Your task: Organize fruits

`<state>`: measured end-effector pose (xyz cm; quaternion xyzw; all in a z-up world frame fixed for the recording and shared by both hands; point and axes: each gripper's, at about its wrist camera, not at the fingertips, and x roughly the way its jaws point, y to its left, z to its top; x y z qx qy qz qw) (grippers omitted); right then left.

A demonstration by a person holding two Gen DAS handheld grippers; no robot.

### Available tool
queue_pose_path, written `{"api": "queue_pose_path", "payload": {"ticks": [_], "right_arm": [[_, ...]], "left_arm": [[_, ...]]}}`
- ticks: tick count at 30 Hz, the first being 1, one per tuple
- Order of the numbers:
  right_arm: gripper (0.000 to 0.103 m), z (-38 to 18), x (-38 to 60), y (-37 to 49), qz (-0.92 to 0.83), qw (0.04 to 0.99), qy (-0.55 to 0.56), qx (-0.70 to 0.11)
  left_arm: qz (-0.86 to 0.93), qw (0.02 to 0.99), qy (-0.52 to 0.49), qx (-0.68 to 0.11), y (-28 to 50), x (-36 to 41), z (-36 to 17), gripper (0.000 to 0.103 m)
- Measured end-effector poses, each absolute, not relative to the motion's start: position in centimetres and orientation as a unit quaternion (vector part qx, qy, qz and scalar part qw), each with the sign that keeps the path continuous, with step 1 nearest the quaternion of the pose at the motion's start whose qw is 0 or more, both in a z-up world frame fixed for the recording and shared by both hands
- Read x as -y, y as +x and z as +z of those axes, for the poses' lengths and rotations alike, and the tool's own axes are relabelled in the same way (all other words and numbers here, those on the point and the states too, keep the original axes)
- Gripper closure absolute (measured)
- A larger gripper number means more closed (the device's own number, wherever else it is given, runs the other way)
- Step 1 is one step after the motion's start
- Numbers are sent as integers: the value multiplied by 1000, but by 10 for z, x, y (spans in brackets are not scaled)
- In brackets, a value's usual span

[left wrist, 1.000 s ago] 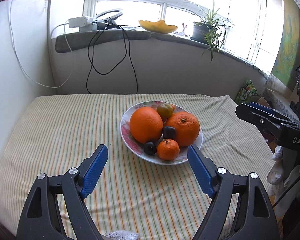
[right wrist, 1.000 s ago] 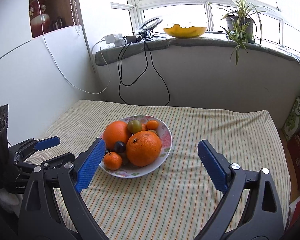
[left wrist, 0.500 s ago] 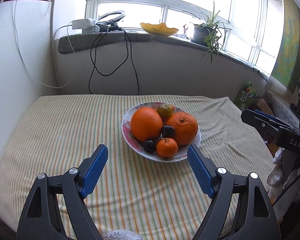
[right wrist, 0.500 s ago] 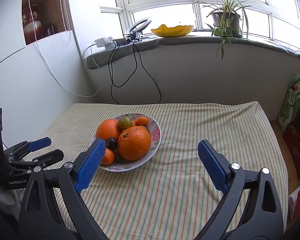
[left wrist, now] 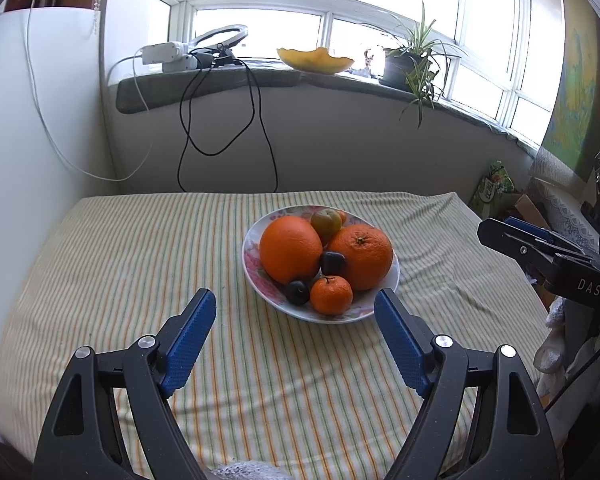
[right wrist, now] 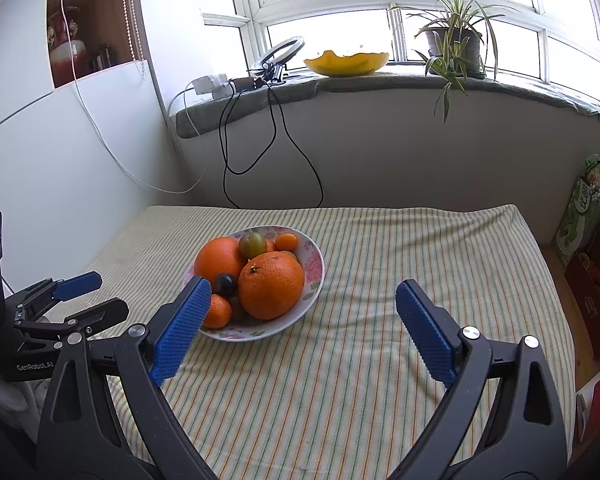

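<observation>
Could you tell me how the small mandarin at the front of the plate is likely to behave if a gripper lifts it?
The mandarin looks round, so it may roll once set down. It leans against a dark plum, which could shift when it leaves.

The left hand-held gripper (left wrist: 295, 300) has black plastic arms with triangular cut-outs, silver screws at the joints and blue dimpled pads (left wrist: 188, 344). The right hand-held gripper (right wrist: 303, 290) is built the same. White lettering reads "DAS" on one body and "GenRobot.AI" on the other.
</observation>
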<state>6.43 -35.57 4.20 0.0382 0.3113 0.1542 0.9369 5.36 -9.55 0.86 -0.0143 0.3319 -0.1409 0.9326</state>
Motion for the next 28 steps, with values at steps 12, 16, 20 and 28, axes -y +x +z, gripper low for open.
{"api": "queue_pose_path", "payload": {"ticks": [12,16,20,28], "right_arm": [[7,40,357,64,152,936,37,-314],[7,39,358,64,151,937,35,-314],[7,39,358,64,150,936,35,-315],[7,32,360,68,147,934,39,-322]], "left_arm": [[-138,933,-14,-332,52,101,9,21],[-139,933,-14,-331,51,101,9,21],[-139,936,-11,-325,50,102,10,21],[-134,935,-15,-329,52,101,9,21]]}}
